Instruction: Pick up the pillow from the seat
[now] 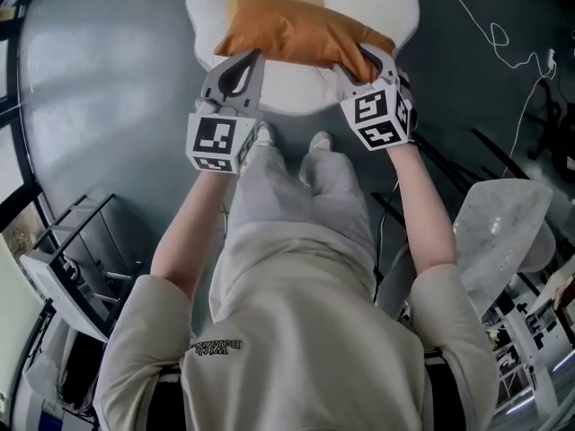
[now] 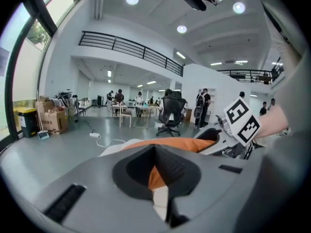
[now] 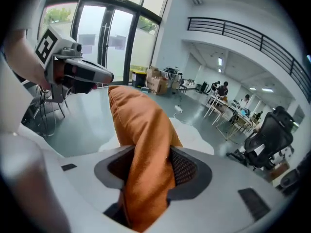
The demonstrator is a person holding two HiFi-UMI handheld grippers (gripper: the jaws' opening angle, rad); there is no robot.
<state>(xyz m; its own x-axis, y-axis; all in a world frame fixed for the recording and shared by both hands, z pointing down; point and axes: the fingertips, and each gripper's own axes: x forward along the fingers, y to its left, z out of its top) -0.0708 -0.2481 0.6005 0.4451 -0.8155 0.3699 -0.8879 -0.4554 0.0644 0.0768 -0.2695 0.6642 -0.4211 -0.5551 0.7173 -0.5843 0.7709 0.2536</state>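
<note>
**Grasp stage, both ends taken.** The orange pillow [image 1: 301, 30] lies across the white seat [image 1: 391, 3], spanning the two tools. Left tool [image 1: 244, 61]: jaws almost together, pinching a thin edge of the cloth. Right tool [image 1: 367, 61]: jaws half closed, clamped on a thick fold at the other end. Whether the pillow has cleared the seat cannot be told. The next move is probably to raise both tools together and level, with firm grips so neither fold slips.

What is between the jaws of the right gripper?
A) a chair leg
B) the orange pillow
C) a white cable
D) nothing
B: in the right gripper view, the right gripper is clamped on a fold of the pillow.
</note>
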